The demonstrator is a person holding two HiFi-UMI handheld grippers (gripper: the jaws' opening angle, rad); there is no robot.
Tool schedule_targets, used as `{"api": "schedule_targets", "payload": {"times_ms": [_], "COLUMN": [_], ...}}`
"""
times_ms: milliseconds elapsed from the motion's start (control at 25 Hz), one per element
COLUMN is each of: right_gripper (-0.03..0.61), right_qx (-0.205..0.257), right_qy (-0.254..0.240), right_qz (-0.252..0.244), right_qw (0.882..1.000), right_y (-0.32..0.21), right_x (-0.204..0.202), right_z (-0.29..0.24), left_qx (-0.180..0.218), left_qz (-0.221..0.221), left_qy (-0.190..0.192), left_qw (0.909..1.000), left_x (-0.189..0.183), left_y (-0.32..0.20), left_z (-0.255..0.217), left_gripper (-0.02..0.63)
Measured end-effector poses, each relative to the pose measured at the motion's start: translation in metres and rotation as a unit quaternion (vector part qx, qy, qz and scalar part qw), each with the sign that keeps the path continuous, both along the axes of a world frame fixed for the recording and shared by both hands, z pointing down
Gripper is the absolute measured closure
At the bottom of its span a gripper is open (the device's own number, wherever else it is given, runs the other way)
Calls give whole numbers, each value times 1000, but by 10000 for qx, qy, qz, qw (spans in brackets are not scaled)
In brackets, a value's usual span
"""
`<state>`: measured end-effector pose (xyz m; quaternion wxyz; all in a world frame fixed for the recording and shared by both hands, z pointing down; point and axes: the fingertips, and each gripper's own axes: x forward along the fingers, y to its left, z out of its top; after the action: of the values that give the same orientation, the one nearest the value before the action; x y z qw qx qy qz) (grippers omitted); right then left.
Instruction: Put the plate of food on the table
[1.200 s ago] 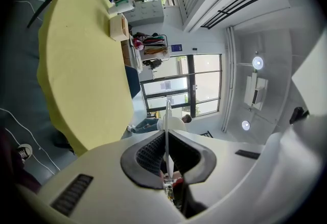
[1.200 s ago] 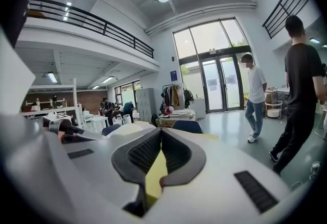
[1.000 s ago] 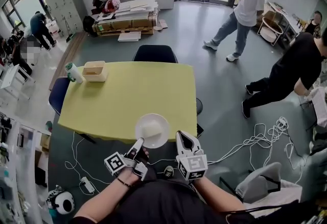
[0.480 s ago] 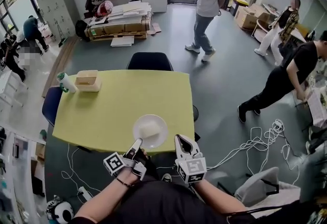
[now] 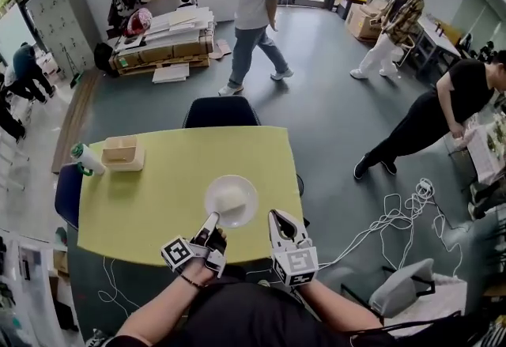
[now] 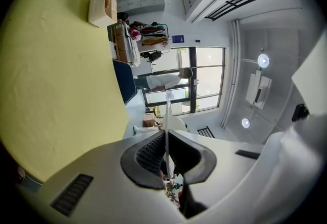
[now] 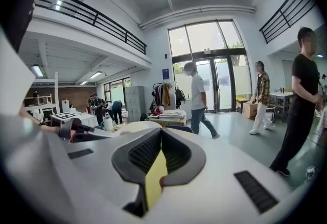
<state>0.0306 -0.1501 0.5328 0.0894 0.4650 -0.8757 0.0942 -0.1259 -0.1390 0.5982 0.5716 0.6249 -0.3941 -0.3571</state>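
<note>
Gripping the round white plate of pale food (image 5: 231, 200) by its near rim, our left tool (image 5: 211, 218) is clamped on that thin edge. The plate is at the near side of the yellow tabletop (image 5: 150, 179). Our right tool (image 5: 277, 216), just right of it, is closed on nothing. We judge the plate stiff, light, slick and breakable, so a one-sided rim hold calls for a level carry.

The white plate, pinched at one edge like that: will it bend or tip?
The plate looks thin and straight-edged in the left gripper, so probably stiff. Gripped at one edge, it might tilt, and the food could slide.
</note>
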Motion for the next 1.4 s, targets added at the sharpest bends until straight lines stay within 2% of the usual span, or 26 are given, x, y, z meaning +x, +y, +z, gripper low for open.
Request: {"api": "schedule_targets", "payload": {"times_ms": [160,280,520,760,880,1040,1280,1400], "right_gripper": [566,566,566,566,566,566,566,566], "right_qx": [-26,-33,-49,-119,-107,-90,-69,-146], "right_qy": [-25,-21,-16,-69,-86,-117,-219,-274], "right_qz": [199,319,496,475,370,170,-4,-5], "right_qw": [9998,9995,9988,9988,9992,9997,9997,9995], "right_y": [-22,-35,-50,-64,-76,-97,-128,-139], "right_x": [-14,-25,-39,-39,-36,-40,-45,-45], "right_z": [1,-1,-7,-10,-11,-9,-5,3], "left_qx": [-69,-173,-72,-61,35,74,37,-102], "left_qz": [200,310,551,409,326,264,132,95], "left_qy": [9,-119,-136,-142,-57,-148,19,-241], "left_qw": [9998,9993,9984,9990,9994,9995,9999,9996], "left_x": [-13,-26,-37,-42,-36,-36,-36,-40], "left_y": [-31,-52,-92,-123,-143,-169,-217,-237], "left_z": [7,19,18,32,33,47,86,116], "left_gripper": [592,594,592,594,594,594,594,594]}}
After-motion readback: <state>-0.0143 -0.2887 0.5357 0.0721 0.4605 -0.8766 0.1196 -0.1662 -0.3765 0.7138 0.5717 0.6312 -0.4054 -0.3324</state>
